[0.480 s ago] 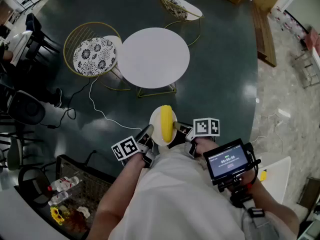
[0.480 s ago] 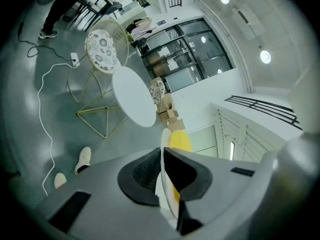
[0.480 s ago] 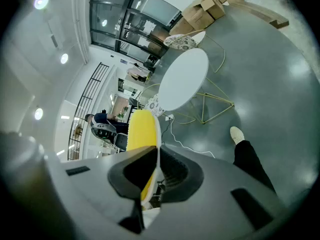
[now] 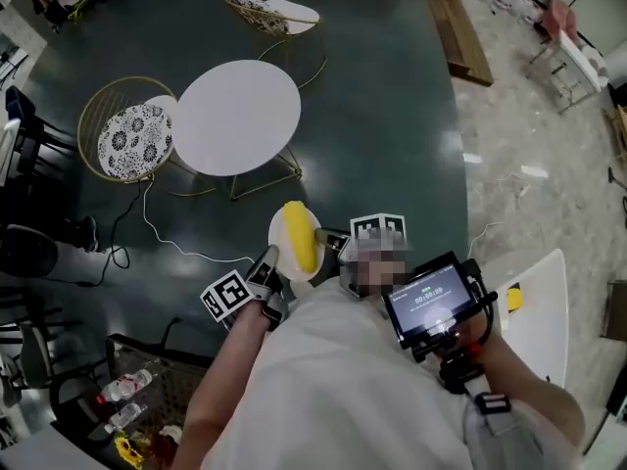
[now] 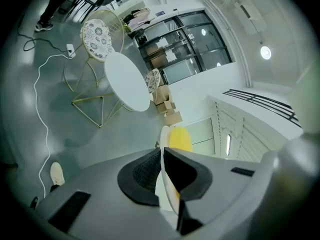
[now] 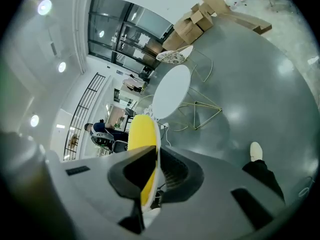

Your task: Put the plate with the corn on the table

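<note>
The left tool (image 4: pixel 270 265) and right tool (image 4: pixel 331 247) are each clamping opposite rims of the plate (image 4: pixel 277 244), holding it in the air, the table (image 4: pixel 238 117) farther off. The plate is looking stiff and slick, its corn (image 4: pixel 298 233) liable to roll; level rim grips are suiting it

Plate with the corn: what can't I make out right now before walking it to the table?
Head view: a mosaic patch covers part of the right tongs; print on the screen is too small.
Left gripper view: the plate is edge-on, and the left tongs hide most of the corn.
</note>
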Available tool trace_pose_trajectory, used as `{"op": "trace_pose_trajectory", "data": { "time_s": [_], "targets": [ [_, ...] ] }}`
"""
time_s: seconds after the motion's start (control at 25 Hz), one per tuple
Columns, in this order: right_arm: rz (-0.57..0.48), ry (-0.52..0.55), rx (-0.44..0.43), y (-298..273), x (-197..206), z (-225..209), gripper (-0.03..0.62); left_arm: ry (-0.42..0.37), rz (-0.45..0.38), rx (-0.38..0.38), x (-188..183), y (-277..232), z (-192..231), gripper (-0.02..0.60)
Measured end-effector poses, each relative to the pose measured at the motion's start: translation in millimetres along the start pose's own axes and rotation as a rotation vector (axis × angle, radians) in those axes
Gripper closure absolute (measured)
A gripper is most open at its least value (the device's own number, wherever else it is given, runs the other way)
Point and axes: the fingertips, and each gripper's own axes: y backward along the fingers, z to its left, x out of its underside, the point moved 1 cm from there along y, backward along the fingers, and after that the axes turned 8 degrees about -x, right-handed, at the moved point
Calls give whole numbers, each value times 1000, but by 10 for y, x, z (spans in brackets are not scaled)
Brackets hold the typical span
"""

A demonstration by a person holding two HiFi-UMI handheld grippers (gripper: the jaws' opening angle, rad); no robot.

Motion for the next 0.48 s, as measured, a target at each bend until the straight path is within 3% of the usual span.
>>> {"op": "trace_pose_trajectory", "data": {
  "time_s": [0.48],
  "targets": [
    [-22,20,-46,558,-375,-153,560,-9,-12,-11,294,-436,-449,557]
  ]
}}
